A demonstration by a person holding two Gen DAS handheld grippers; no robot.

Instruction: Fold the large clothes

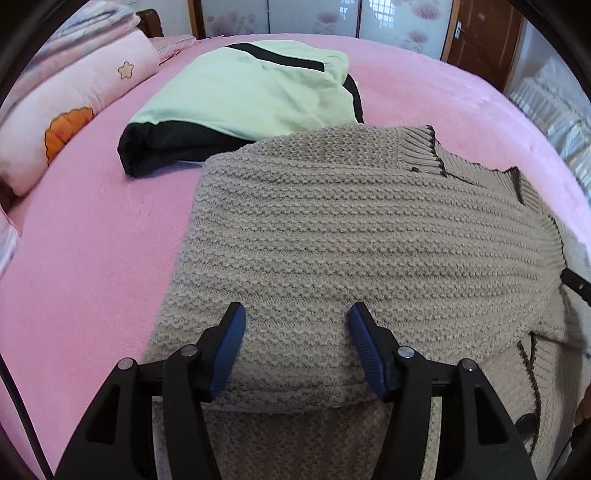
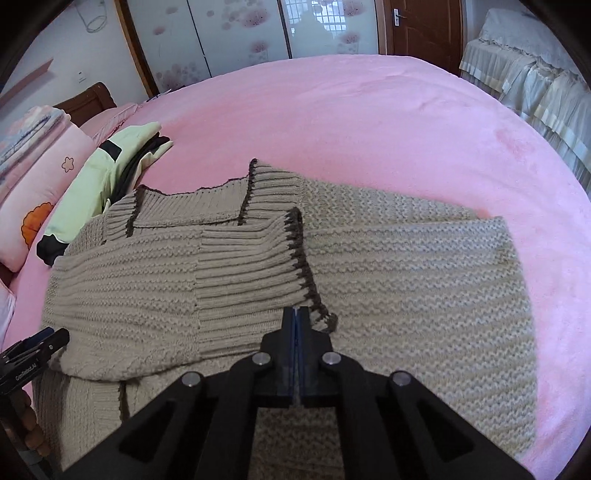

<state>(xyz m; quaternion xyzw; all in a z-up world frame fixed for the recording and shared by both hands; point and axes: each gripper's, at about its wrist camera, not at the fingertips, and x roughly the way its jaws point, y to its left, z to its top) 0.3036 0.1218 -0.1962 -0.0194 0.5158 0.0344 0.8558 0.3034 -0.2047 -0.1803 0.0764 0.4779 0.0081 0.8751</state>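
A beige chunky-knit sweater (image 1: pixel 351 229) with dark brown trim lies partly folded on the pink bed. In the left wrist view my left gripper (image 1: pixel 295 325) is open. Its blue pads (image 1: pixel 229 350) stand either side of a folded-over layer near the sweater's near edge, apart from the knit. It also shows at the left edge of the right wrist view (image 2: pixel 48 341). My right gripper (image 2: pixel 296 314) is shut, its tips just above the ribbed sleeve cuff (image 2: pixel 251 266) that lies across the sweater body (image 2: pixel 424 288). I see no cloth between its pads.
A folded pale green and black garment (image 1: pixel 240 96) lies just beyond the sweater. Pink pillows (image 1: pixel 66 110) line the left side. Bare pink sheet (image 2: pixel 369 122) spreads beyond and to the right. Covered furniture (image 2: pixel 535 85) and a wooden door (image 2: pixel 424 29) stand past the bed.
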